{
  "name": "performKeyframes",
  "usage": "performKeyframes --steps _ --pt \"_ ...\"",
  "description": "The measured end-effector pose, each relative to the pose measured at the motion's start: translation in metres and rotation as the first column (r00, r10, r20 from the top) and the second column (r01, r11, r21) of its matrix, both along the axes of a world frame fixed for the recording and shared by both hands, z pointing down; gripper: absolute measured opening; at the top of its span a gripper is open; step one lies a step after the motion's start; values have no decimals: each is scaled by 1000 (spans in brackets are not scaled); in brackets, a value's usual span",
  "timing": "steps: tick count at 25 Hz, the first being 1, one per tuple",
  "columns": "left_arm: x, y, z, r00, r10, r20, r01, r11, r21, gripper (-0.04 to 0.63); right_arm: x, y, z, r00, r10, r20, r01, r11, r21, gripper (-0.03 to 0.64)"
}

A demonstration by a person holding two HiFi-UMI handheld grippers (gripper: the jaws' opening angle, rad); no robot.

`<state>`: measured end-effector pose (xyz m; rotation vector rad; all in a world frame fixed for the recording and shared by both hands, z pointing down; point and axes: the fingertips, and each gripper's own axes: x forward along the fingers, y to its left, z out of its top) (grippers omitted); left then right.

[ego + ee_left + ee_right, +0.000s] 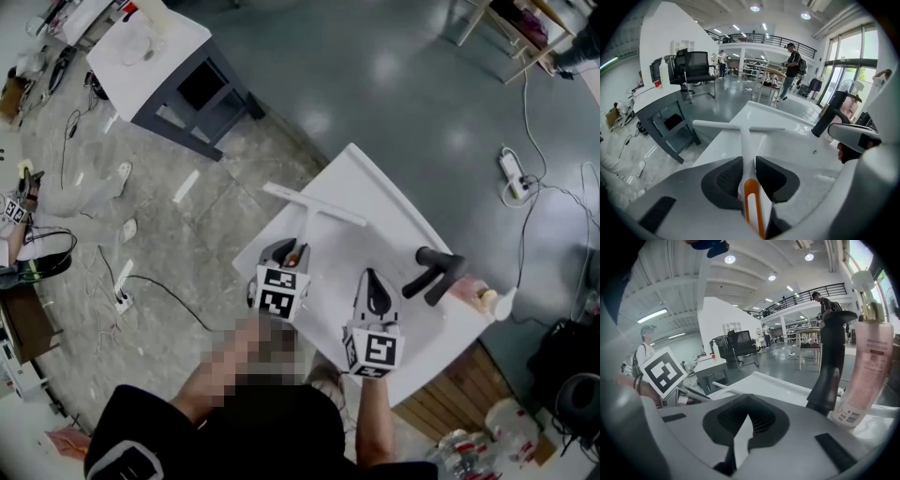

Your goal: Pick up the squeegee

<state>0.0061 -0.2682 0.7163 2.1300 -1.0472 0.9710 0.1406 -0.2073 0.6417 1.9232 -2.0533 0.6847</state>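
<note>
The squeegee (314, 205) is white with a long thin blade and an orange-trimmed handle, and lies on the white table (384, 202). In the left gripper view its handle (746, 150) runs between my left gripper's (748, 165) dark pads, which press on it from both sides, while the blade (722, 125) lies crosswise ahead. In the head view my left gripper (298, 251) sits at the handle's near end. My right gripper (373, 278) hovers over the table's middle; its jaws (749, 401) meet at the tips with nothing between them.
A black handled tool (435, 272) stands at the table's right edge, next to a pink pump bottle (472, 292); both loom close in the right gripper view, the tool (833, 366) and the bottle (867, 362). A grey-legged table (178, 89) and floor cables lie to the far left.
</note>
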Motion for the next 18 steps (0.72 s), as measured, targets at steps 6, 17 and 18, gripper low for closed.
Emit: performKeyframes --steps 6,17,18 --pt "-5 -2 -4 1000 -19 -19 19 1000 10 84 -3 -1 -1 1000 -2 -5 3 1000 5 -2" --pt "-7 -5 -27 997 -41 -58 45 997 59 78 -10 6 -14 999 -22 -23 22 1000 21 -2" --pt "-7 -4 -31 997 -43 -63 47 997 66 78 -9 7 -18 999 -19 -28 20 999 26 -2"
